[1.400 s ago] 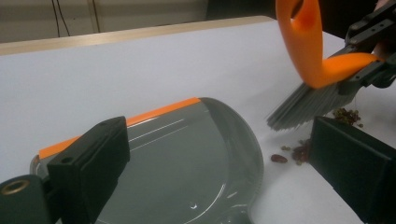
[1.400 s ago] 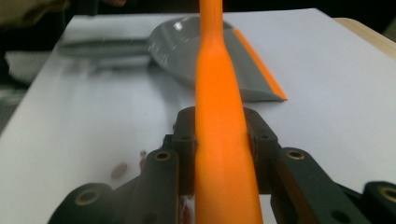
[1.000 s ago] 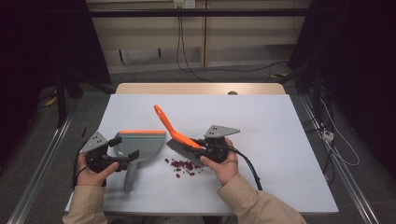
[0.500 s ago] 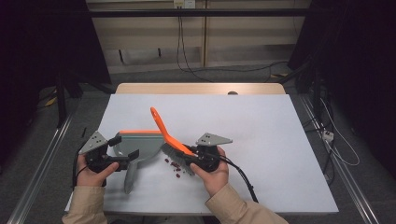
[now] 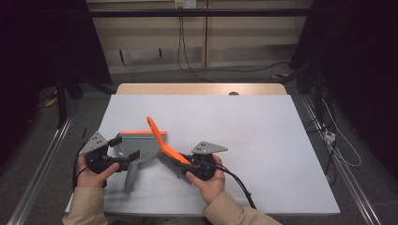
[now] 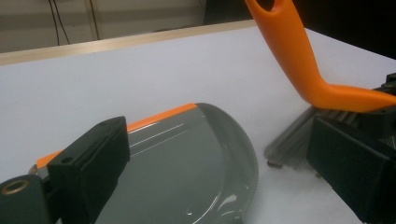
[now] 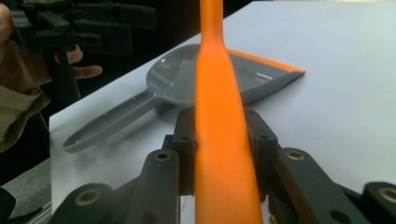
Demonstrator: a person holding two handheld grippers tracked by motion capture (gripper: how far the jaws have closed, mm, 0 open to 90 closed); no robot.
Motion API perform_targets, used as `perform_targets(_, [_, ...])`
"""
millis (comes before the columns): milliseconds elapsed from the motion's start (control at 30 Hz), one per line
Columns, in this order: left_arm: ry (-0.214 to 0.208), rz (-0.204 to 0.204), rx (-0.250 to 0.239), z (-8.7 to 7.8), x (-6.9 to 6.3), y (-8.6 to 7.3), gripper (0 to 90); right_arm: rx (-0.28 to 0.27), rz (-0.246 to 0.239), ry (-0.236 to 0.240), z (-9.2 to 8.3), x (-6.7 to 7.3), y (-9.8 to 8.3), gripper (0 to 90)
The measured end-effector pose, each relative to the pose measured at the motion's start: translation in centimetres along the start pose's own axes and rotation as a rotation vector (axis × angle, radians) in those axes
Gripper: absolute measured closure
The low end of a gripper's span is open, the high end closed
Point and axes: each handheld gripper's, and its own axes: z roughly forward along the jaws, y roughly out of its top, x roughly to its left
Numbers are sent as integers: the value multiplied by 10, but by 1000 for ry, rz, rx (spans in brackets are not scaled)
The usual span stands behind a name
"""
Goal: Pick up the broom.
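A grey dustpan (image 5: 141, 146) with an orange front lip lies flat on the white table (image 5: 263, 126), its handle pointing toward the person. My left gripper (image 5: 124, 147) sits over the pan with its jaws wide apart; in the left gripper view bare table shows between the dustpan (image 6: 187, 158) and the right jaw, so it is open. My right gripper (image 5: 182, 162) is shut on the orange handle of a brush (image 5: 159, 138), seen clamped between both jaws (image 7: 219, 116). The grey bristles (image 6: 294, 135) rest on the table just right of the pan, with a small dark crumb (image 6: 274, 164) at their edge.
A wooden strip (image 5: 202, 89) runs along the table's far edge. Cables trail from the right gripper (image 5: 239, 187) toward the near edge. Metal rails flank the table on both sides. The table's right half is bare white surface.
The right gripper has carried the brush leftward to the dustpan's side. The dark crumbs that lay between brush and pan are now under the bristles. The left gripper and dustpan stayed put.
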Motion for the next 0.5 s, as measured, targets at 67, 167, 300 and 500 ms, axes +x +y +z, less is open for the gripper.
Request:
perform_targets(67, [-2,2,4,0,0,0,59,12,5,6,1,1,-3,714])
perform_targets(167, [-1,-4,-1,0,-1,0,59,20,26,16,4,3,-5,714])
perform_targets(300, [2,-3,0,0,0,0,59,29,63,30,10,4,-7,714])
perform_targets(500, [2,0,1,-1,1,0,60,66,70,-27,21,1,-6,714])
